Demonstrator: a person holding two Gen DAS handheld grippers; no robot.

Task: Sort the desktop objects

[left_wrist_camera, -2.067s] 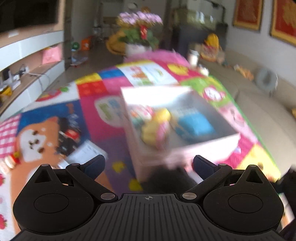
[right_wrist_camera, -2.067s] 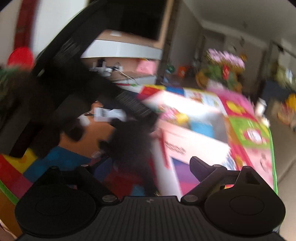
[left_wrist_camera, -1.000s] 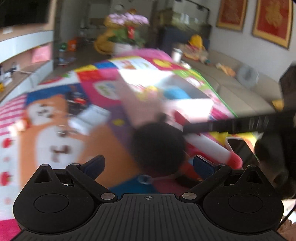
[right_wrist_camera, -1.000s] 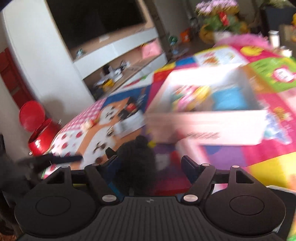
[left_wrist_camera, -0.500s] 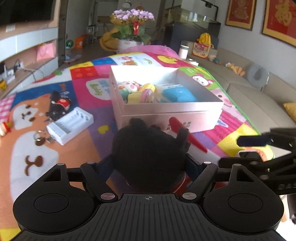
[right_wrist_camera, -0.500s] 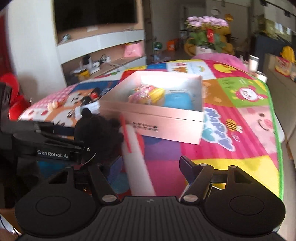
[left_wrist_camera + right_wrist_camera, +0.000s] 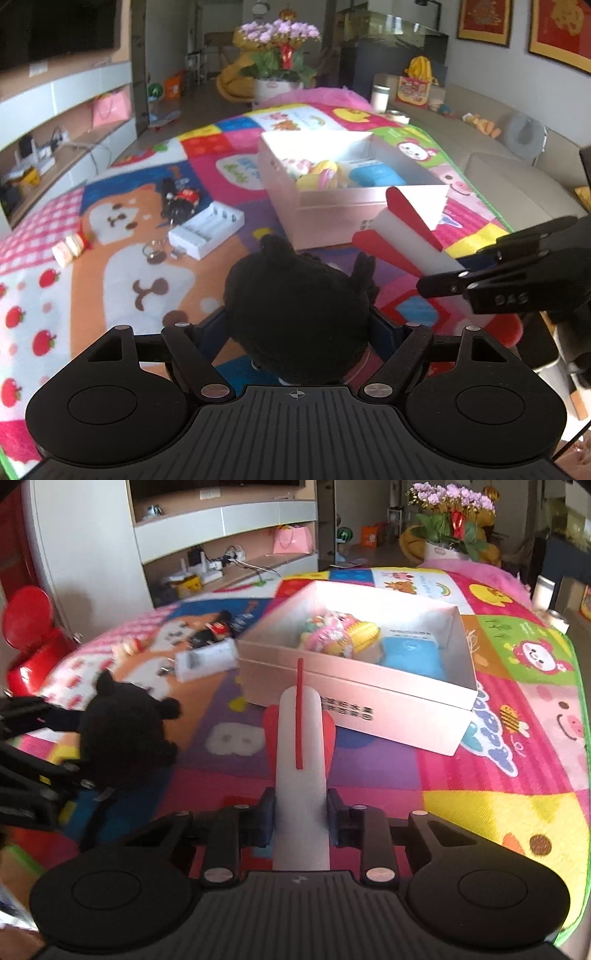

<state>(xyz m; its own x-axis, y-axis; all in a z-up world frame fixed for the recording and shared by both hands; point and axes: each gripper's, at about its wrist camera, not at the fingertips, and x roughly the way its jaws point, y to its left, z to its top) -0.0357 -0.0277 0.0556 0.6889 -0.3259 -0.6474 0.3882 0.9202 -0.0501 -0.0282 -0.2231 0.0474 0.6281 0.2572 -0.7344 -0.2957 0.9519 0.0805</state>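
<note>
While the left gripper (image 7: 299, 328) clamps a black plush toy (image 7: 295, 306) above the mat (image 7: 110, 258), right gripper (image 7: 301, 812), jaws just closed, pinches a white-and-red foam rocket (image 7: 301, 760); both near the open box (image 7: 369, 701).

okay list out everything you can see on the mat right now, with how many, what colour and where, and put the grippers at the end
Box: one, pale pink, open, mid-mat.
Toys in the box: several, pink and yellow, plus a blue one; exact count unclear.
Battery charger: one, white, left of the box.
Small dark toy: one, black and red, behind the charger.
Keyring: one, metallic, beside the charger.
Small bottle: one, pale, lying at the mat's left edge.
Plush toy: one, black, in the left gripper.
Foam rocket: one, white with red fins, in the right gripper.
Left gripper: closed on the plush.
Right gripper: jaws just closed onto the rocket.
</note>
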